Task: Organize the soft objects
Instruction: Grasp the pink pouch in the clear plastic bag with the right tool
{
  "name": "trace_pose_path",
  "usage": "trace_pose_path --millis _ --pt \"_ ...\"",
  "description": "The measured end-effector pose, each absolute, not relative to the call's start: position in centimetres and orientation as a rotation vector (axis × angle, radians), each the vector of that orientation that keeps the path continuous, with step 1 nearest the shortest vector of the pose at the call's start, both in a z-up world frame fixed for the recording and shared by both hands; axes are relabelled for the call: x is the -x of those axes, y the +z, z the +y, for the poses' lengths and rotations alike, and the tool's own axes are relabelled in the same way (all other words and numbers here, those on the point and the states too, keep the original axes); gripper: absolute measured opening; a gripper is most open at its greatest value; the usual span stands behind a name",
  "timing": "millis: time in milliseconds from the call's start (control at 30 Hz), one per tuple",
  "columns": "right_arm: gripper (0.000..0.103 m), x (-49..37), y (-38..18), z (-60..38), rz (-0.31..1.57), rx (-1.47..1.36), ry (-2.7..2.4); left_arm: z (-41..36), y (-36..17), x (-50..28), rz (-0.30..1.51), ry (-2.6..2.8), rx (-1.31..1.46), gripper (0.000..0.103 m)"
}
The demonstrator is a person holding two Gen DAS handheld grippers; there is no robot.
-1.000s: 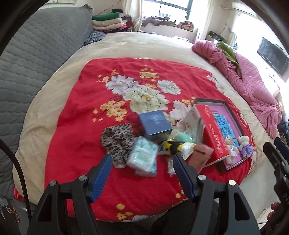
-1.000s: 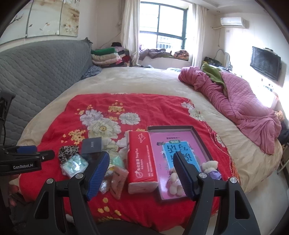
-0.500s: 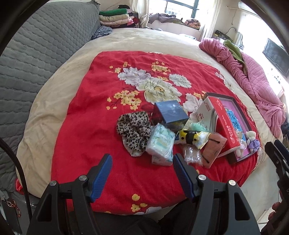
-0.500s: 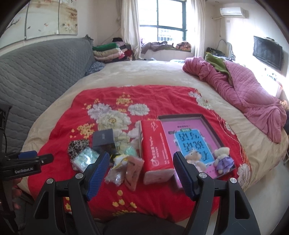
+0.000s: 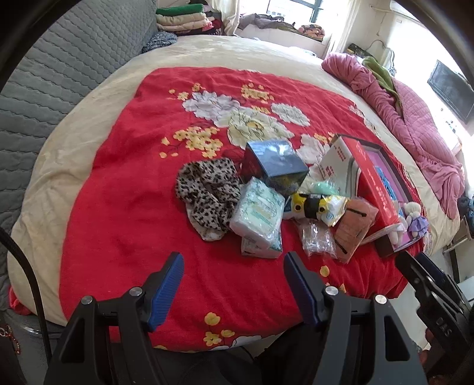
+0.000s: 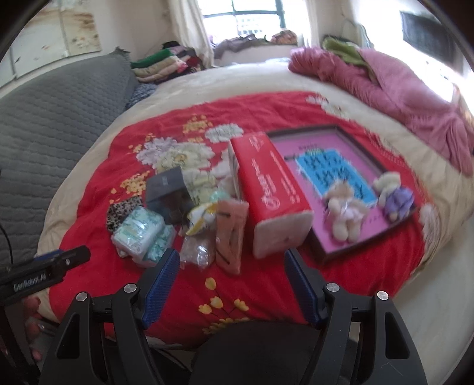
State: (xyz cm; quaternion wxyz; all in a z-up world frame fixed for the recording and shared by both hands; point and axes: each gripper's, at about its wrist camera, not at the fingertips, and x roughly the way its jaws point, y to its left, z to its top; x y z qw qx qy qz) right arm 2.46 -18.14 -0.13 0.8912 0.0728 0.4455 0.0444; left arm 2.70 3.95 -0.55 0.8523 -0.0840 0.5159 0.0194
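Observation:
A pile of soft things lies on the red flowered blanket (image 5: 124,207): a leopard-print cloth (image 5: 207,192), tissue packs (image 5: 257,211), a yellow-black plush (image 5: 308,204), a clear plastic bag (image 5: 317,240), and a peach pouch (image 5: 354,225). A red tissue box (image 6: 269,183) leans beside a dark tray (image 6: 331,251) with a pink and blue lining, holding two plush bears (image 6: 343,210) (image 6: 394,195). My left gripper (image 5: 232,284) is open and empty, above the blanket's near edge. My right gripper (image 6: 231,281) is open and empty, short of the pile.
A dark blue box (image 5: 277,163) stands behind the pile. A pink quilt (image 5: 414,118) lies bunched at the right of the bed. A grey quilted headboard (image 5: 44,88) runs along the left. Folded clothes (image 5: 180,20) are stacked at the far end.
Both grippers have moved forward and lower toward the pile, so the objects sit larger and closer in both views. The right wrist view is now blurred by motion. Nothing was grasped.

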Motion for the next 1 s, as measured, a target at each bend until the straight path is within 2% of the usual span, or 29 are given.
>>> trace_pose_path --millis 433,1000 --pt "0.071 -6.0 -6.1 -17.4 1.020 -0.291 -0.063 3.4 -3.8 -4.4 1.141 0.019 0.197 0.069" --pt "0.071 -9.8 -9.1 -15.2 1.042 -0.323 -0.270 3.3 -5.4 -8.5 1.173 -0.025 0.176 0.069"
